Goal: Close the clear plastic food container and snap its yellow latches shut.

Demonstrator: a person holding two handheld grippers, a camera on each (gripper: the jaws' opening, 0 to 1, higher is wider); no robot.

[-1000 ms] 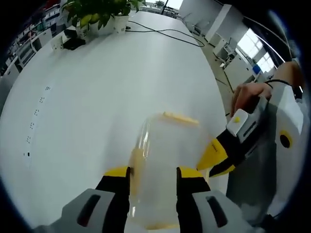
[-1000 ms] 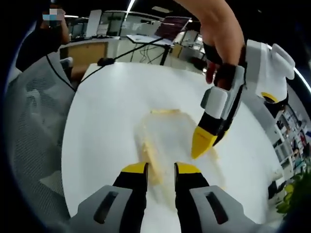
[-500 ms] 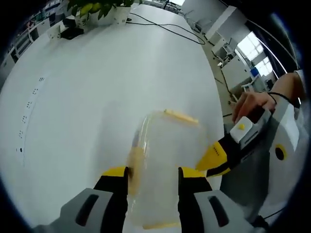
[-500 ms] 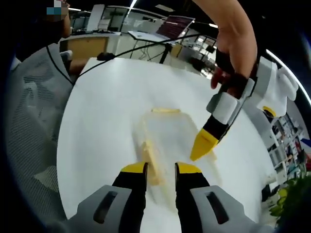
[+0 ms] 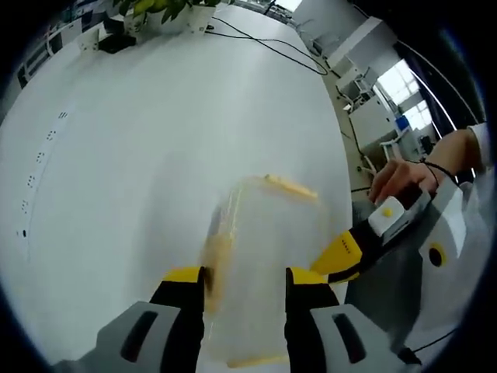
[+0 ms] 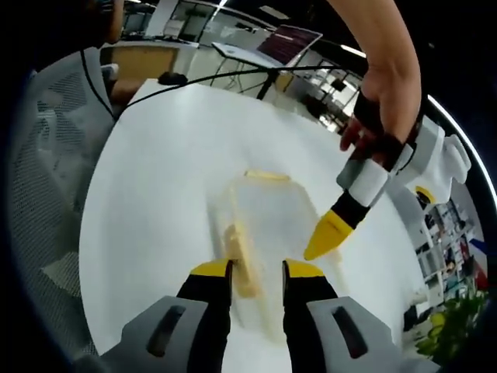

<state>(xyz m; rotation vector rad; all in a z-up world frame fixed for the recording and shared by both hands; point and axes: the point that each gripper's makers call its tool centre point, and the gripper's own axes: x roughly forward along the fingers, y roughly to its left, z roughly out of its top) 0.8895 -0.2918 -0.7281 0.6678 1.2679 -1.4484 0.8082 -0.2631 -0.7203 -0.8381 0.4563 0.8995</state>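
The clear container (image 5: 260, 256) with yellow latches (image 5: 289, 186) is sitting on the white table (image 5: 140, 155), reaching between the parted jaws of the left gripper (image 5: 245, 284); the right gripper (image 6: 256, 276), jaws parted too, is straddling one side latch (image 6: 241, 260); no readable writing

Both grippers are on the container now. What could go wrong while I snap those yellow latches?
1. The clear container sits close to the white table's edge in the left gripper view; a sideways push could slide it off.
2. The left gripper meets it only at its closed tip, so it may slip instead of pressing.
3. The right gripper straddles a yellow latch on the rim; squeezing may miss it or flex the thin wall.
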